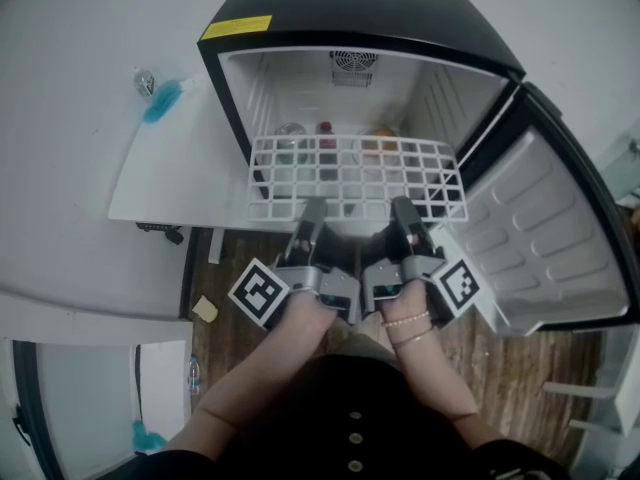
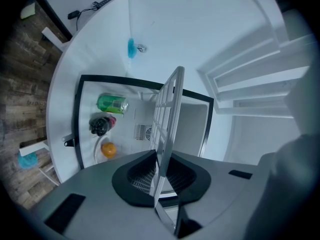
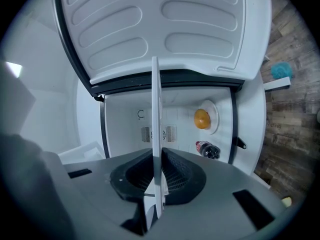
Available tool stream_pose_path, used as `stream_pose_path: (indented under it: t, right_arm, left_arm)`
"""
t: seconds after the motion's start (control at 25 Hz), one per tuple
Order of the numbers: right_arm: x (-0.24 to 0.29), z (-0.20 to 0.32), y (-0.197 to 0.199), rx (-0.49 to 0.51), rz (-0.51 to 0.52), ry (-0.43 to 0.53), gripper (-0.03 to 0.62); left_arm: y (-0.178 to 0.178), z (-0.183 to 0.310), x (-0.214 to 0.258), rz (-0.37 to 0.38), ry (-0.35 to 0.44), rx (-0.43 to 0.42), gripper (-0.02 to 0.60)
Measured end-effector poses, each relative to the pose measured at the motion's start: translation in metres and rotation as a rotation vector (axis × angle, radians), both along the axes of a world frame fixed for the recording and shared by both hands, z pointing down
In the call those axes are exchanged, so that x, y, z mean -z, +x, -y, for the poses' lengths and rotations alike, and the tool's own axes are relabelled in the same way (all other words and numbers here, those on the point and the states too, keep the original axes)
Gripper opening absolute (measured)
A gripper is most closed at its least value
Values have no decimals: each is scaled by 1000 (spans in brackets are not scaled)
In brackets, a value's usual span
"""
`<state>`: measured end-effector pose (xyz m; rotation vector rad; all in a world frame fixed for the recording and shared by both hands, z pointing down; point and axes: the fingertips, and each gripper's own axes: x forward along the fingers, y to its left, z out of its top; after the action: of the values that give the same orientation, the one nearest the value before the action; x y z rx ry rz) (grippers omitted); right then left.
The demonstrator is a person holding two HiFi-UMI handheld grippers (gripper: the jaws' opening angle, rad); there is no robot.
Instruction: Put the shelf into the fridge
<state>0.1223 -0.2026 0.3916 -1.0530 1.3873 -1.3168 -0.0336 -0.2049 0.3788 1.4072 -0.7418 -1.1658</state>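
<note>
A white wire shelf (image 1: 356,176) lies flat at the mouth of the open black mini fridge (image 1: 340,28), its far edge just inside. My left gripper (image 1: 310,214) is shut on the shelf's near edge left of centre, my right gripper (image 1: 404,214) is shut on it right of centre. In the left gripper view the shelf (image 2: 167,119) shows edge-on between the black pads (image 2: 137,176). The right gripper view shows the shelf (image 3: 155,134) edge-on between the pads (image 3: 175,176) too.
Inside the fridge lie a green can (image 2: 112,104), a dark bottle (image 2: 99,125) and an orange (image 2: 108,149) on a plate. The fridge door (image 1: 545,238) hangs open to the right. A white board (image 1: 165,183) lies left of the fridge on the wooden floor (image 1: 225,288).
</note>
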Motion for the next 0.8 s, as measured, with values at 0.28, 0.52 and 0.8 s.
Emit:
stream_pose_path:
  t: [0.28,0.52,0.8]
  right_arm:
    - [-5,1,1,4,27,-11,32]
    - [-6,1,1,0,33,-14,32]
    - [-9,0,2,-3,15,-20,32]
  left_arm:
    - [1,0,-6,-27,-31,0,43]
    - [1,1,-7,-34,-42,-1,43]
    - [1,-1,-8,-4,-32,-1,43]
